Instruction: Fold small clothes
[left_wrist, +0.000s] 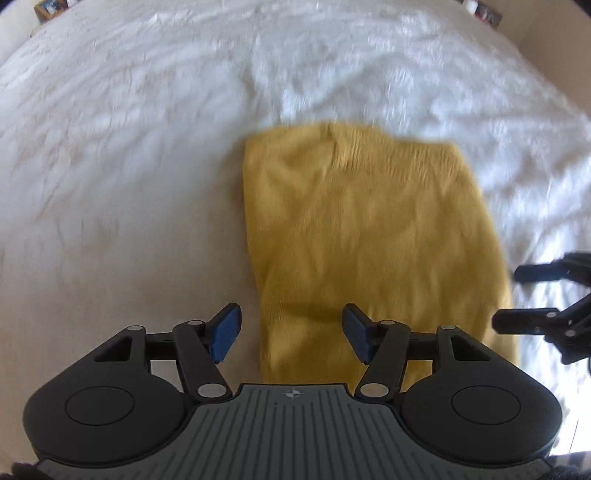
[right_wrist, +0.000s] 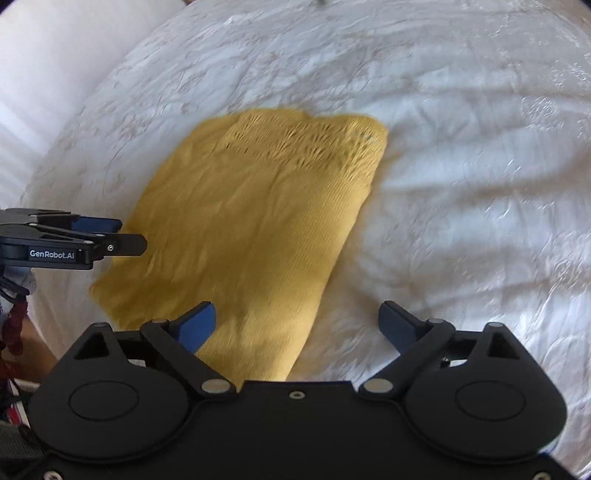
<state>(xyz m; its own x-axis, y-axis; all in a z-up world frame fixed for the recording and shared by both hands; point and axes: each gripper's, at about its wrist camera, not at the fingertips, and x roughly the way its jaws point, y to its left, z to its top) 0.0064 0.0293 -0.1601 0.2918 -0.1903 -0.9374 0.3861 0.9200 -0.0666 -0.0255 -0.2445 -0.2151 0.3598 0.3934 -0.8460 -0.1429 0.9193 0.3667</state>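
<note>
1. A yellow knit garment (left_wrist: 369, 236) is lying flat on a white bedspread (left_wrist: 129, 155), folded into a long, narrow rectangle.
2. In the left wrist view its long axis is running from the near edge of the bed away from the camera, leaning slightly leftward at the far end.
3. In the right wrist view the same axis is slanting from lower left to upper right, with an openwork patterned band (right_wrist: 303, 144) sitting at the far end.
4. The left tool (left_wrist: 291, 334) is hovering over the near left corner of the garment, its blue pads (left_wrist: 225, 332) standing moderately apart with nothing pinched between them.
5. The right tool (right_wrist: 297, 326) is hanging over the near right corner, its jaws gaping wide and gripping nothing; the cloth's right edge is passing between them below.
6. Each tool is showing at the side of the other's view, beside the garment's long edges.
7. Both views are blurring slightly.
</note>
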